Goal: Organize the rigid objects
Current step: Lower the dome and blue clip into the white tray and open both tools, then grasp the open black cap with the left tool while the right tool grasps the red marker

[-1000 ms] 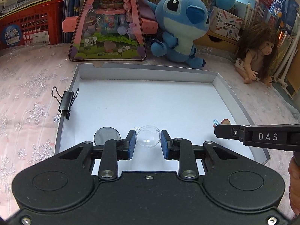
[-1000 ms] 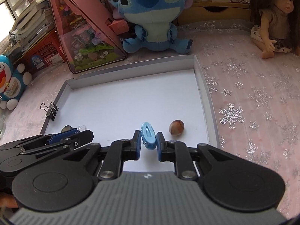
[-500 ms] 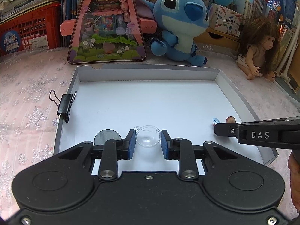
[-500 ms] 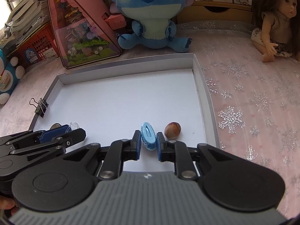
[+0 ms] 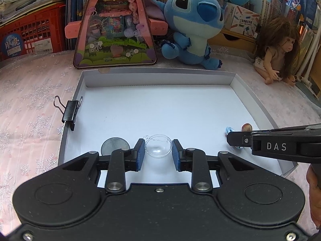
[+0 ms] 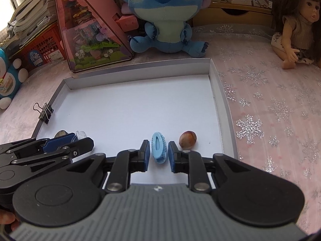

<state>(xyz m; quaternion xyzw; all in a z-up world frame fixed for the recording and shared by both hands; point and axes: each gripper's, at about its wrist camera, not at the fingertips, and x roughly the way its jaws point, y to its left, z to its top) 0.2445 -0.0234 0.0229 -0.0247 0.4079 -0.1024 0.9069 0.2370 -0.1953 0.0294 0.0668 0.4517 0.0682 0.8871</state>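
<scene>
Surface draped in pink cloth [image 6: 270, 108] patterned with silver snowflakes. Directly on it: shallow white tray [image 5: 160, 76] at centre; behind the tray, pink triangular toy box [image 5: 114, 30], blue plush [image 5: 192, 26]; doll [image 6: 297, 32] seated to the right.

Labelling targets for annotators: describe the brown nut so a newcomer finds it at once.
Start at the white tray in front of the blue plush toy. Go to its near right corner, beside the right wall. There the brown nut lies, just right of the light blue clip; it is the only round, brown item.
</scene>
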